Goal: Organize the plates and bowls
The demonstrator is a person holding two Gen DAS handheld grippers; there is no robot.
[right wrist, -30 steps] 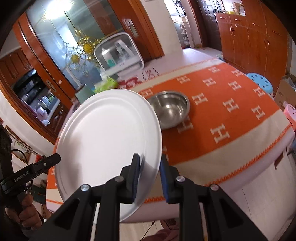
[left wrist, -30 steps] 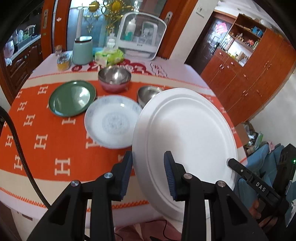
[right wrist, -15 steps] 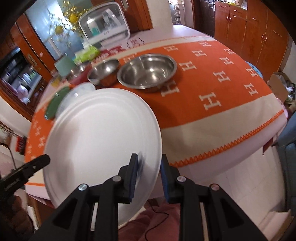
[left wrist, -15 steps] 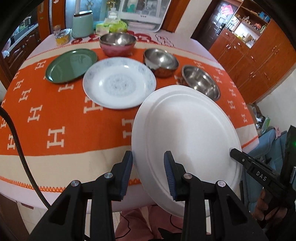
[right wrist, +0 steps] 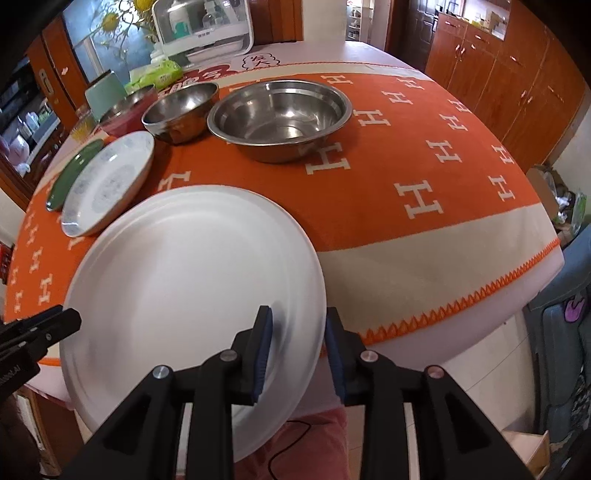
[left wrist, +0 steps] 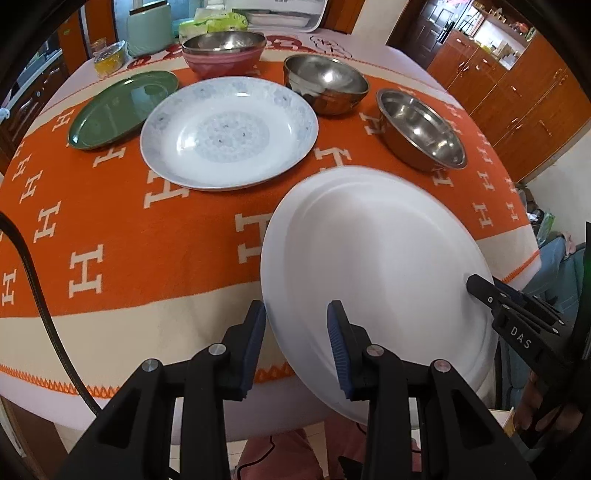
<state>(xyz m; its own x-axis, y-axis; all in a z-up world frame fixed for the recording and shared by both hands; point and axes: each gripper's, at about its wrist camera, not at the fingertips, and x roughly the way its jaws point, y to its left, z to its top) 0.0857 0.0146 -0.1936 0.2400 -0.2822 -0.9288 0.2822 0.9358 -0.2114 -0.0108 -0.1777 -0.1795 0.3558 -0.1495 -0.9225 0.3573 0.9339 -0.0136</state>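
A large plain white plate (left wrist: 373, 266) (right wrist: 192, 280) hangs over the table's near edge. My right gripper (right wrist: 297, 343) is shut on its right rim. My left gripper (left wrist: 295, 336) straddles its left rim with the jaws apart, not pinching it. On the orange cloth lie a white patterned plate (left wrist: 229, 133) (right wrist: 107, 181), a green plate (left wrist: 122, 107) (right wrist: 72, 173), a wide steel bowl (left wrist: 421, 129) (right wrist: 280, 114), a deeper steel bowl (left wrist: 325, 81) (right wrist: 181, 107) and a pink-sided steel bowl (left wrist: 225, 51) (right wrist: 125, 114).
At the table's far side stand a mint canister (left wrist: 149, 27), a small glass jar (left wrist: 107, 61), a green tissue pack (left wrist: 218, 22) and a white appliance (right wrist: 203, 26). Wooden cabinets (right wrist: 517, 74) line the right wall. A black cable (left wrist: 33, 280) hangs at the left.
The white plate has come down from steeply tilted to nearly flat, low over the table's near edge. Both grippers moved down and closer to the table with it.
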